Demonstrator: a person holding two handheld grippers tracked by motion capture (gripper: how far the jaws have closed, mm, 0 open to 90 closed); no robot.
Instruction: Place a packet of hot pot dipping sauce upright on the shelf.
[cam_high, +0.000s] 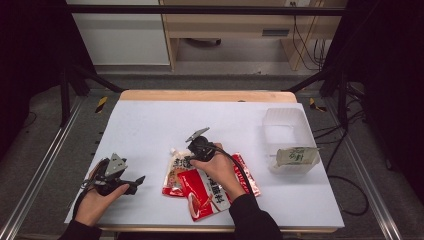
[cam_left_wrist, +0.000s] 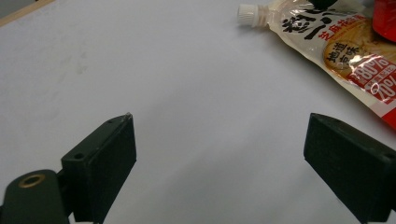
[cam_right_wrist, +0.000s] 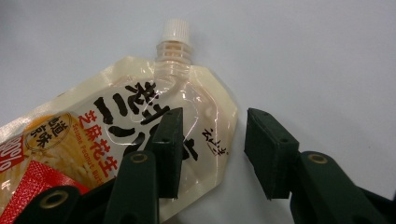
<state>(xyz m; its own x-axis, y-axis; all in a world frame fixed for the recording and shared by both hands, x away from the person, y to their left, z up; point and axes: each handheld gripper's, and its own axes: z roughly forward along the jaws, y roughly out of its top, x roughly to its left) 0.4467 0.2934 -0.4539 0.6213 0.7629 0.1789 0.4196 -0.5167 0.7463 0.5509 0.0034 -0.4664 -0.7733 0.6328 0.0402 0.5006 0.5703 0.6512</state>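
Pouch lay flat on the white table, its long axis running from the capped spout at the far end back under the red packets. My right gripper stood partly open (pads not yet pressing), one jaw over the pouch's upper corner, the other on bare table beside its edge. My left gripper gaped wide, holding nothing, well apart.

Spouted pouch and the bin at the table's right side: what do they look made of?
Spouted pouch: glossy flexible plastic film, judging by creases and glare; its cap looks like hard white ribbed plastic. Bin: probably thin translucent plastic, milky, since the table shows faintly through its walls.
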